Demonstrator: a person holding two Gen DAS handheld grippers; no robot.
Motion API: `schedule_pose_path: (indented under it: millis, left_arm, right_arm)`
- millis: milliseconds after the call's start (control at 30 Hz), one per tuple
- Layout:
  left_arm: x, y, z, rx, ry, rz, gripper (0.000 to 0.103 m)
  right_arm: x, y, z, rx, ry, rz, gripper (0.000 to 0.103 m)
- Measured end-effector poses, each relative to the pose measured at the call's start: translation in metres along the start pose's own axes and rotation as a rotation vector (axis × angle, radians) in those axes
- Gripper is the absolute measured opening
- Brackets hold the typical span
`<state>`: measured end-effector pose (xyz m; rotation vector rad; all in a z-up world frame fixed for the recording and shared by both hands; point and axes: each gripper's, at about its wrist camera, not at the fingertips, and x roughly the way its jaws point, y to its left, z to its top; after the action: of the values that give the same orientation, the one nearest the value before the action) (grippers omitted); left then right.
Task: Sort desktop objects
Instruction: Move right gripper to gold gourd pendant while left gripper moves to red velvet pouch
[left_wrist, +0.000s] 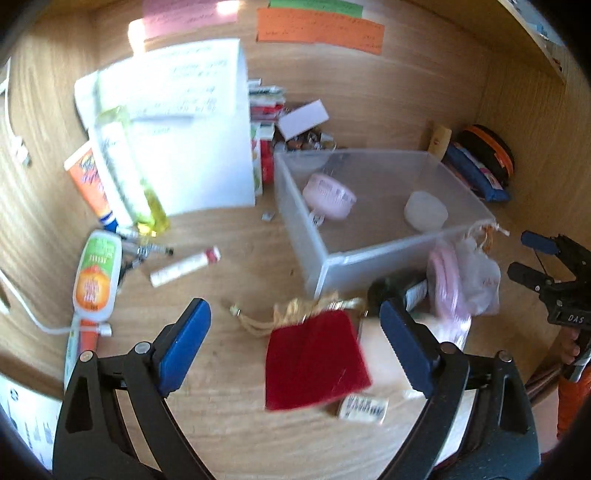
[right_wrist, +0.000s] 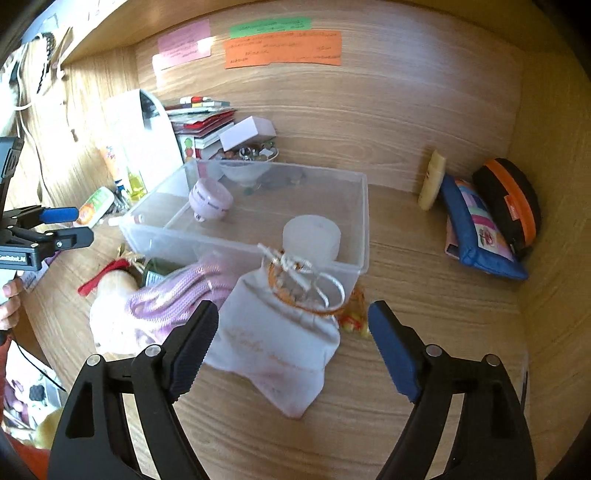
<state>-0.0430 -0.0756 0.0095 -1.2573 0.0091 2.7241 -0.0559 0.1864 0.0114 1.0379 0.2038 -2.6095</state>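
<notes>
A clear plastic bin (left_wrist: 334, 256) (right_wrist: 364, 221) stands on the wooden desk, holding a pink round gadget (left_wrist: 328, 197) (right_wrist: 210, 199) and a white round lump (left_wrist: 424, 210) (right_wrist: 312, 230). My left gripper (left_wrist: 295, 317) is open over a red velvet pouch (left_wrist: 314, 365), which lies flat between its blue pads, untouched. My right gripper (right_wrist: 293, 314) is open around a white drawstring pouch (right_wrist: 280, 347) in front of the bin; the right pad stands clear of it. A pink coiled cable (right_wrist: 173, 295) (left_wrist: 447, 284) lies beside that pouch.
Tubes and a bottle (left_wrist: 96, 273) and a lip balm (left_wrist: 184, 266) lie left, by a white paper stack (left_wrist: 192, 140). A blue pouch (right_wrist: 480, 229) and an orange-black case (right_wrist: 513, 199) lean in the right corner. Sticky notes (right_wrist: 282, 48) hang on the back wall.
</notes>
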Motion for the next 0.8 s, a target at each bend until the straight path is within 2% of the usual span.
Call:
schedule_pose_path:
  millis: [133, 267, 433, 600, 700, 800]
  left_arm:
    - [0.008, 0.006, -0.012, -0.009, 0.04, -0.013, 0.094]
    - [0.031, 0.013, -0.016, -0.037, 0.109, -0.049, 0.095]
    - [0.036, 0.023, -0.019, -0.068, 0.103, -0.098, 0.098]
    - [0.05, 0.025, -0.033, -0.009, 0.148, 0.012, 0.098]
    - [0.057, 0.03, -0.04, -0.019, 0.182, 0.013, 0.098]
    - [0.055, 0.03, -0.038, -0.03, 0.173, 0.001, 0.098]
  right_arm:
    - [-0.002, 0.015, -0.003, -0.037, 0.005, 0.023, 0.081]
    - [0.002, 0.028, -0.005, -0.056, 0.006, 0.009, 0.084]
    - [0.021, 0.018, -0.011, -0.02, 0.069, -0.013, 0.084]
    - [0.036, -0.002, -0.023, 0.018, 0.129, -0.033, 0.084]
    - [0.044, -0.014, -0.032, 0.047, 0.179, -0.011, 0.084]
    - [0.041, -0.03, -0.039, 0.094, 0.201, 0.041, 0.084]
